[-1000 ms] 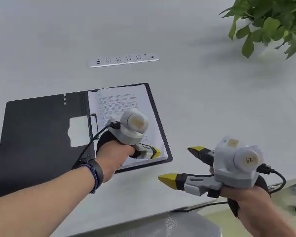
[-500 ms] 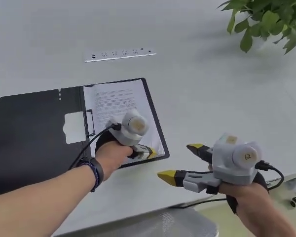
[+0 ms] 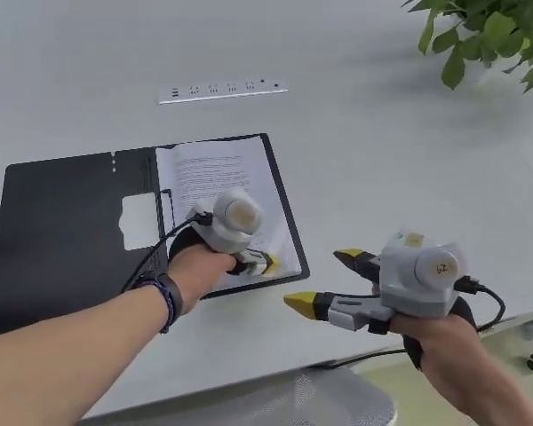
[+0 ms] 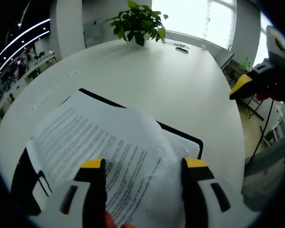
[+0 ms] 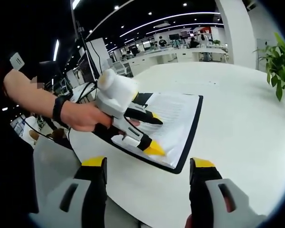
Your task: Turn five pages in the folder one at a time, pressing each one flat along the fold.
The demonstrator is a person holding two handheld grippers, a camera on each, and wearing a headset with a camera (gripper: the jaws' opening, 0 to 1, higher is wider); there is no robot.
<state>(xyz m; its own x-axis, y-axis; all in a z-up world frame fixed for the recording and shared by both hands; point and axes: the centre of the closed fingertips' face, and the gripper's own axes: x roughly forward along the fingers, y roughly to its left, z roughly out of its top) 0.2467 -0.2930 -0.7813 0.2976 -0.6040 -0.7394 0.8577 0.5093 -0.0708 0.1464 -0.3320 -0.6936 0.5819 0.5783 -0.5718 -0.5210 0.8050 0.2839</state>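
Observation:
A black folder (image 3: pixel 62 240) lies open on the white table, its printed pages (image 3: pixel 215 177) stacked on the right half. My left gripper (image 3: pixel 262 262) rests open over the lower right corner of the pages. In the left gripper view the top sheet (image 4: pixel 133 137) bulges up between the spread yellow-tipped jaws of the left gripper (image 4: pixel 143 164). My right gripper (image 3: pixel 323 280) hovers open and holds nothing, off the folder to the right near the table's front edge. The right gripper view looks past the right gripper (image 5: pixel 147 162) at the left gripper (image 5: pixel 155 133) on the pages (image 5: pixel 178 116).
A white power strip (image 3: pixel 222 90) lies behind the folder. A green plant (image 3: pixel 489 35) stands at the far right corner. A grey chair back (image 3: pixel 275 404) sits below the table's front edge. Bare tabletop (image 3: pixel 400 169) stretches right of the folder.
The head camera has shifted a little. My left gripper has crept slightly inward over the page's lower right corner. The right gripper keeps its place, still open.

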